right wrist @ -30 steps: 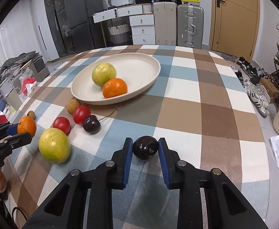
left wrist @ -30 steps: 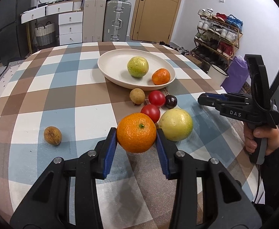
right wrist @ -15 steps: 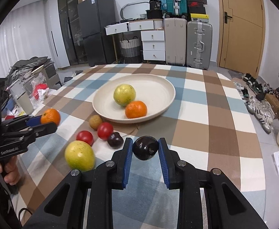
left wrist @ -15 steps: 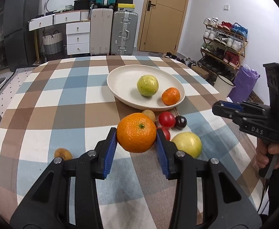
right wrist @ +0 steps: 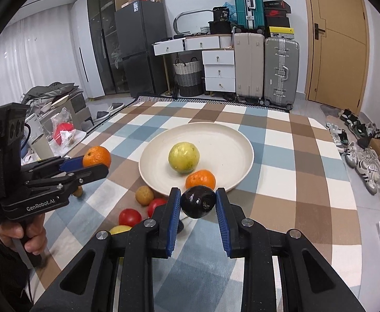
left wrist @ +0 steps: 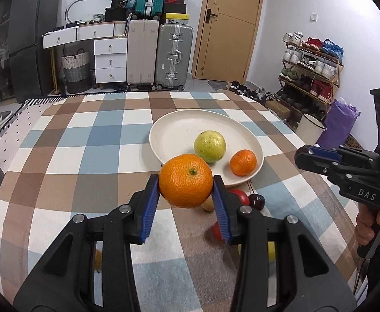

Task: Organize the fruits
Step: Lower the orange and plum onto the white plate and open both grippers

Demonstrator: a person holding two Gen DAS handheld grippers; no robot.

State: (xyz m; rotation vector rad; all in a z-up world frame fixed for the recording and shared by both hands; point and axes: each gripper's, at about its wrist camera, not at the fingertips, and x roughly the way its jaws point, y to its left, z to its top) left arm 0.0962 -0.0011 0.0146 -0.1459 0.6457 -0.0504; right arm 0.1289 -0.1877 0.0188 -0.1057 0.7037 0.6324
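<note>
My left gripper [left wrist: 186, 195] is shut on a large orange [left wrist: 186, 180], held in the air above the table short of the cream plate [left wrist: 179, 132]. My right gripper [right wrist: 197, 205] is shut on a dark purple fruit [right wrist: 198, 202], also lifted, just before the plate [right wrist: 223, 140]. The plate holds a yellow-green fruit [right wrist: 183, 157] and a small orange [right wrist: 200, 179]. On the cloth before the plate lie a brown fruit [right wrist: 144, 195], two red tomatoes [right wrist: 130, 217], a dark cherry [left wrist: 257, 200] and a yellow fruit [right wrist: 119, 230], partly hidden by the grippers.
The checked tablecloth [left wrist: 85, 140] covers the table. A small brown fruit [right wrist: 77, 192] lies under the left gripper [right wrist: 80, 167] as the right wrist view shows it. Suitcases, drawers and a shoe rack [left wrist: 312, 65] stand beyond the table.
Both grippers have risen higher above the table with their fruits and tilted toward the plate. The loose fruits on the cloth have not moved.
</note>
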